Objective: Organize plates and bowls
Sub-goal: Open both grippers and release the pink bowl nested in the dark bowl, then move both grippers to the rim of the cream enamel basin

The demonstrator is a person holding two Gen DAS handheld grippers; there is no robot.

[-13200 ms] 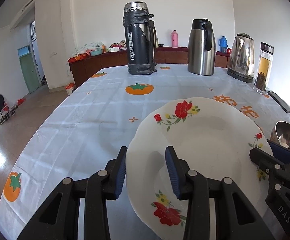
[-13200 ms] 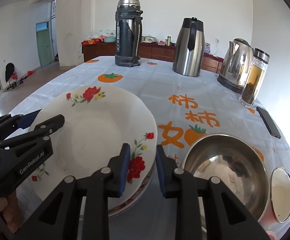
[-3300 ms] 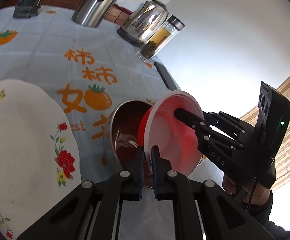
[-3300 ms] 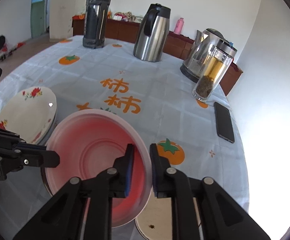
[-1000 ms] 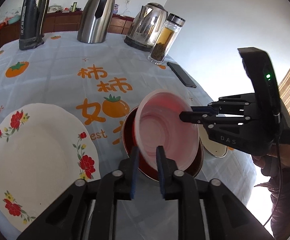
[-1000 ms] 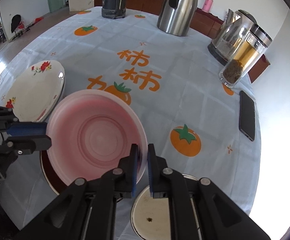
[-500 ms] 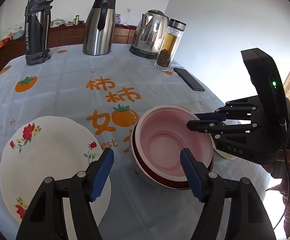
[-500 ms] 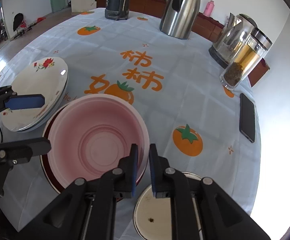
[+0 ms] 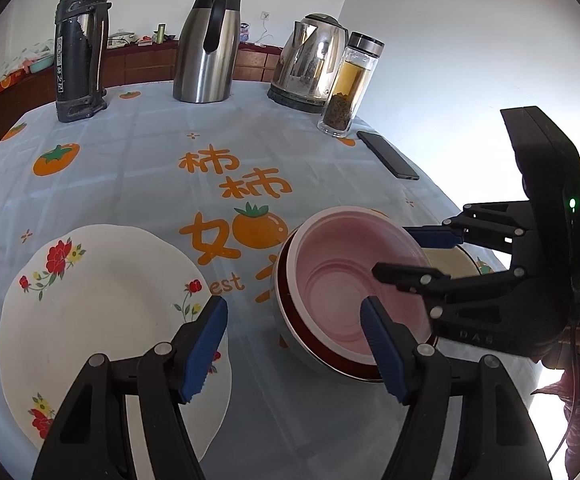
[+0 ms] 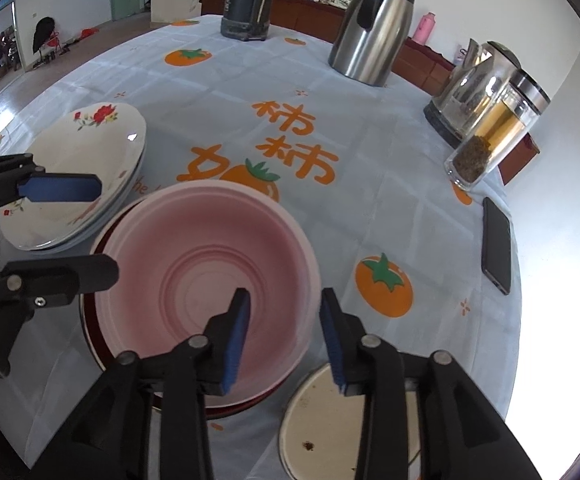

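Observation:
A pink bowl (image 9: 345,276) (image 10: 210,276) sits nested inside a steel bowl (image 9: 309,354) on the tablecloth. My left gripper (image 9: 293,340) is open, its jaws standing wide on either side of the bowl's near-left rim. My right gripper (image 10: 284,330) is open, its jaws straddling the pink bowl's near-right rim without touching it; it also shows in the left wrist view (image 9: 401,252). A stack of white flowered plates (image 9: 102,312) (image 10: 74,176) lies left of the bowls. A small cream dish (image 10: 329,428) lies under my right gripper.
At the back stand a black thermos (image 9: 80,44), a steel jug (image 9: 206,48), a kettle (image 9: 309,64) and a glass tea bottle (image 9: 347,84). A black phone (image 10: 497,240) lies at the right. The table edge runs close to the right.
Both grippers carried the pink bowl down into the steel bowl. The left gripper let go first and opened wide; the right gripper has now opened too.

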